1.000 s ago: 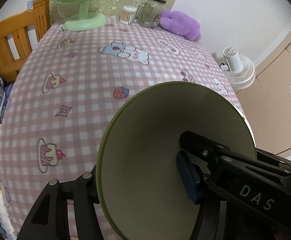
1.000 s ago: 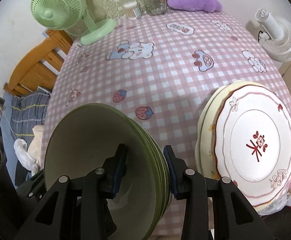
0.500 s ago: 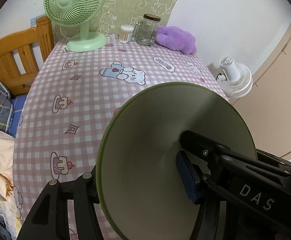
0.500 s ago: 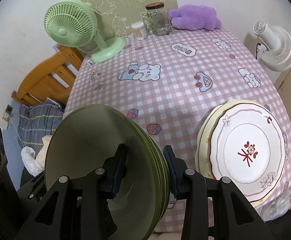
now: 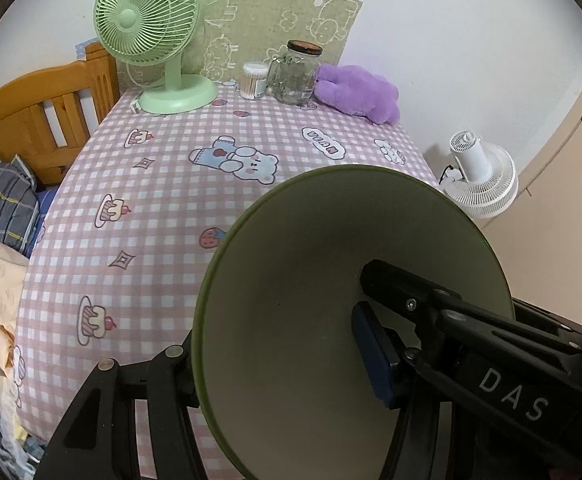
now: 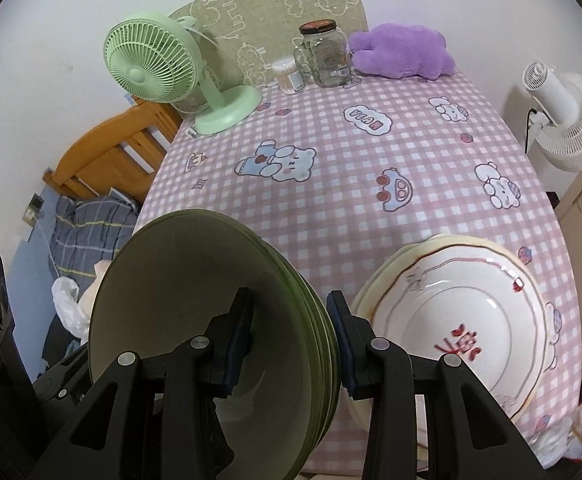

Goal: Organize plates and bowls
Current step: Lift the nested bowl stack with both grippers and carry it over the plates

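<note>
Bowls [image 6: 219, 320], a nested green stack, held above the desk [image 6: 331, 184] edge, both tongs [image 5: 275, 360] [image 6: 289, 332] clamped on opposite rims; uneven pulling could spill them onto the plates [image 6: 463, 332]

A worktop [image 6: 431, 184] under a pink checked cartoon-print cloth carries a green desk fan [image 6: 171, 72], a cotton-swab tub [image 6: 285, 74], a lidded glass jar [image 6: 325, 54] and a purple plush toy [image 6: 403, 50] along its far edge, and stacked plates [image 6: 451, 328] at its near right corner.
</note>
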A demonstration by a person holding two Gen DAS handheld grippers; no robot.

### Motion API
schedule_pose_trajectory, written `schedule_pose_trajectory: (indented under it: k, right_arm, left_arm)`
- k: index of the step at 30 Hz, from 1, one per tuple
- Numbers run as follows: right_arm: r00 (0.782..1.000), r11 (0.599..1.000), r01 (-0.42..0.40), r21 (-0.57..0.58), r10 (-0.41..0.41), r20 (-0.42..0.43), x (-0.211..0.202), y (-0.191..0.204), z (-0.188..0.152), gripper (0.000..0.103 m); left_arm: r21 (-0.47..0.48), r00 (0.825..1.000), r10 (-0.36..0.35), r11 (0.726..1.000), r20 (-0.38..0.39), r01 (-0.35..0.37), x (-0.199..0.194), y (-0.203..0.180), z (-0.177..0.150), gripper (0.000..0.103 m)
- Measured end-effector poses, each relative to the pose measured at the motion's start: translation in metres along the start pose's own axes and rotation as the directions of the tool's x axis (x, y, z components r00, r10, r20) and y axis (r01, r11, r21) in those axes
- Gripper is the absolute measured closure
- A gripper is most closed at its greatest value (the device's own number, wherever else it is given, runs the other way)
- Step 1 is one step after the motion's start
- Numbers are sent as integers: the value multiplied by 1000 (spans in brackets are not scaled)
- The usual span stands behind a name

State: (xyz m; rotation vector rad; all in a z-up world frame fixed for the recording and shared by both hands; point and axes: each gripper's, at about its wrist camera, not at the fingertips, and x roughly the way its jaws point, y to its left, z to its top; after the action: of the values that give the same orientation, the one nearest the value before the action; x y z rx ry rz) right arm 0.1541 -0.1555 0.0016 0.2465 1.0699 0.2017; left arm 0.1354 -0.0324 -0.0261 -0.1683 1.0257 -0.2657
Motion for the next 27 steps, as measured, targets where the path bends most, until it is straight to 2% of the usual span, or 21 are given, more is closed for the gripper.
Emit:
schedule_pose_trajectory:
  k: [12,27]
  right_arm:
    - [1000,1000,-8,-17,8,-17,-14,-54,6,62]
    - [998,1000,11,-24,-13,-68,-15,-128,6,62]
  left_arm:
    - [-26,1000,7,1000,-6,-7,18,-53,0,43]
    - [-59,999,-3,998,-52,0,58,-115,-11,43]
